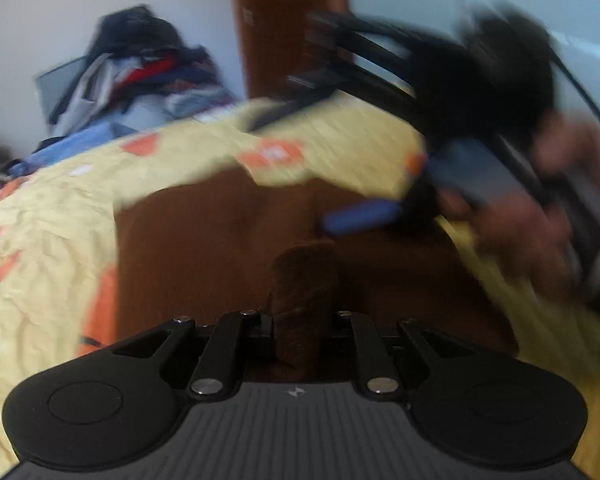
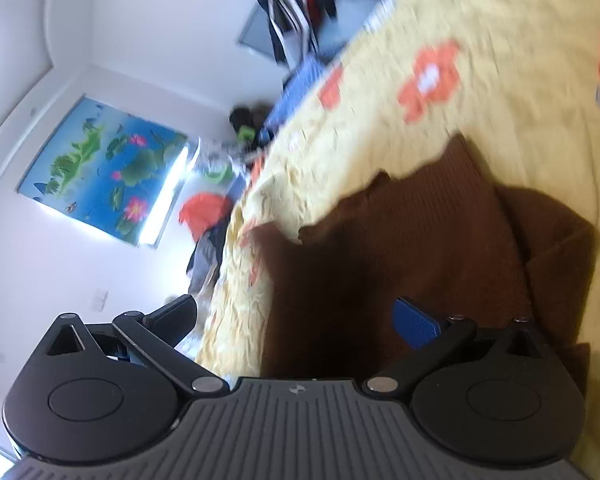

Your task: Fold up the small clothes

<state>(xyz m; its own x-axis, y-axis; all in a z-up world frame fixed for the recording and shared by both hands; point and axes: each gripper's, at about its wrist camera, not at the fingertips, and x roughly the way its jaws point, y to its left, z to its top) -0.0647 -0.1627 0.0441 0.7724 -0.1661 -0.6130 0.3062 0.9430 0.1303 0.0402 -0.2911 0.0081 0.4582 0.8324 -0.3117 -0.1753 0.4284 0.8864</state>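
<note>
Brown garment point(image 1: 304, 300) bunches between left hand-held gripper point(image 1: 304, 320); only right view shows poster point(image 2: 104, 168).

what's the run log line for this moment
left hand-held gripper: shut on brown garment | right hand-held gripper: open | surface: yellow floral bedspread

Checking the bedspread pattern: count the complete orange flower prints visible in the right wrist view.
1. A whole orange flower print sits on the yellow bedspread, above the brown ribbed garment. Other orange patches are cut off or blurred; more may lie under the garment.
</note>
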